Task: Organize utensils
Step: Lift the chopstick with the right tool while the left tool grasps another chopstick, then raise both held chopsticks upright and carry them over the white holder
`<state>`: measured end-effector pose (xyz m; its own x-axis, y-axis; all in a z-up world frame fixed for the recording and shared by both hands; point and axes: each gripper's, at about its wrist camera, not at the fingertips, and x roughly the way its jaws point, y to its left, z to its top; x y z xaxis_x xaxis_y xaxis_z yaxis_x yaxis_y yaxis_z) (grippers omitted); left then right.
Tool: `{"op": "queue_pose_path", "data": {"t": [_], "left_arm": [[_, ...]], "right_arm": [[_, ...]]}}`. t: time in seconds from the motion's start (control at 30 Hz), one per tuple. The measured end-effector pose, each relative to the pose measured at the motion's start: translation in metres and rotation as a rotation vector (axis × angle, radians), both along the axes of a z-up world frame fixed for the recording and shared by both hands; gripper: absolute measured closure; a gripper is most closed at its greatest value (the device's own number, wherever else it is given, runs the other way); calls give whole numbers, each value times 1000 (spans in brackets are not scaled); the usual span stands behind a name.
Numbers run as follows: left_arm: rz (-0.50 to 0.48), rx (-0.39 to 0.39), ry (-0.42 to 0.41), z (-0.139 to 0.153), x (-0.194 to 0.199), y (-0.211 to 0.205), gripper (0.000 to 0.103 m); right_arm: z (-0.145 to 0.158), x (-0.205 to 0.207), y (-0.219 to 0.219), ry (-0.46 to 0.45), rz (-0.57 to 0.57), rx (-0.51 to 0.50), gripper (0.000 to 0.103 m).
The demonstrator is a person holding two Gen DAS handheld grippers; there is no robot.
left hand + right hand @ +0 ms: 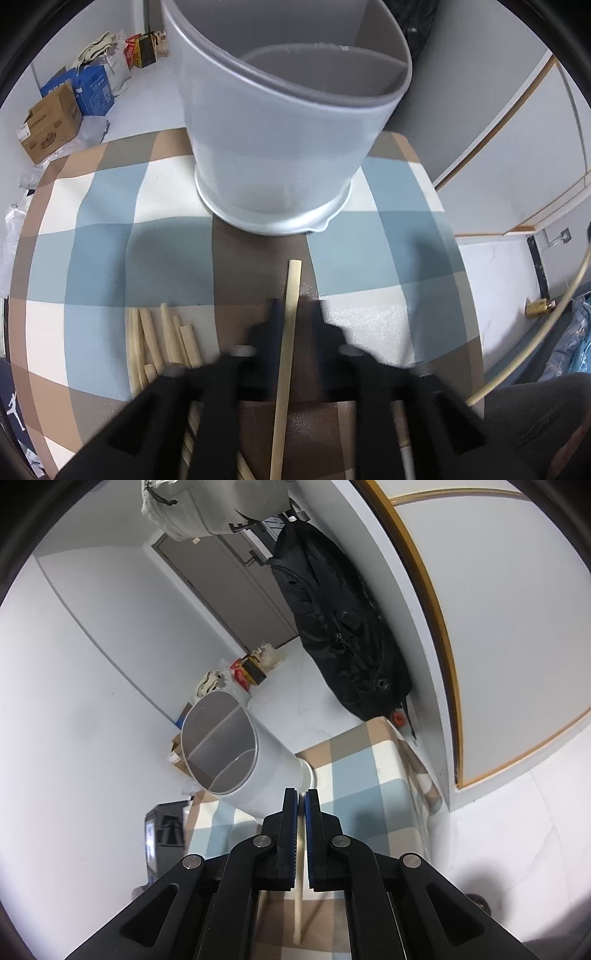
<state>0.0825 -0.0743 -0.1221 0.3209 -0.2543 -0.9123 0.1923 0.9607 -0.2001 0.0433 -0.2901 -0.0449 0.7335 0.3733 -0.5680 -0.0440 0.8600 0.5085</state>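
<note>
Left wrist: chopstick between parted jaws.

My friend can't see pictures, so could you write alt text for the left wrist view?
A single pale chopstick lies between the open black fingers of the left tool, pointing toward a tall grey divided utensil holder standing on a checked tablecloth. More chopsticks lie heaped at the lower left.

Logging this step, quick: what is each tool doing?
Left tool: open, a chopstick lies loose between its fingers.
Right tool: closed on a chopstick.
</note>
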Motion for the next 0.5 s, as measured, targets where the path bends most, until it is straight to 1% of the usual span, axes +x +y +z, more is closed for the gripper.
{"op": "queue_pose_path", "data": {"t": [0.07,0.13,0.2,0.27,0.33,0.37,0.4,0.47,0.5], "left_arm": [[11,3,-18,2,1,0,58],[16,6,-25,2,4,-2,58],[31,27,-3,-3,8,0,58],[40,19,-29,-3,11,1,58],[40,55,-35,-4,12,-3,60],[37,75,-40,-4,12,-5,66],[28,81,-49,-4,12,-7,81],[26,110,-62,-4,12,-9,93],[29,97,-58,-4,12,-7,100]], "right_arm": [[0,1,-1,-1,-2,1,100],[-1,2,-3,4,-6,8,100],[-2,3,-3,8,-5,16,100],[-1,2,-4,6,-2,16,100],[0,2,-4,0,0,17,100],[1,1,-5,-2,0,16,100],[1,2,-5,-3,0,18,100],[1,2,-6,0,-1,26,100],[1,2,-6,2,-1,27,100]]}}
